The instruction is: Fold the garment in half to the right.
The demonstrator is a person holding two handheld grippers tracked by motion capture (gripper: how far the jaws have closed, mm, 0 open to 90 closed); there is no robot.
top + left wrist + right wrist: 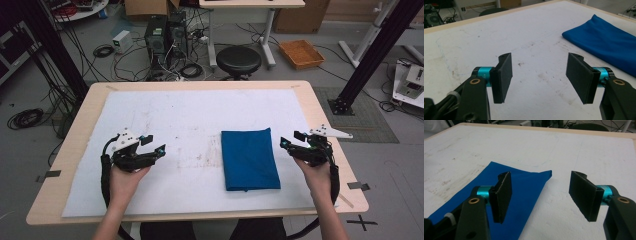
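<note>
High view: folded blue cloth rectangle [249, 159] lay flat on white-covered bench [190, 115]; left gripper [152, 145], right gripper [291, 139] flanked it, fingers wide, empty, apparently poised for grasp.

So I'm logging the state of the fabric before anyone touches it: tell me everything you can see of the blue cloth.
The blue cloth is a plain, bright blue fabric, folded into a neat, flat rectangle with its long side running away from the person. It looks soft and matte, with faint creases and a slightly rounded folded edge. It lies on the white sheet covering the table, right of centre. Nothing touches it: the right tongs are open just beside its right edge, and the left tongs are open well to its left.
</note>
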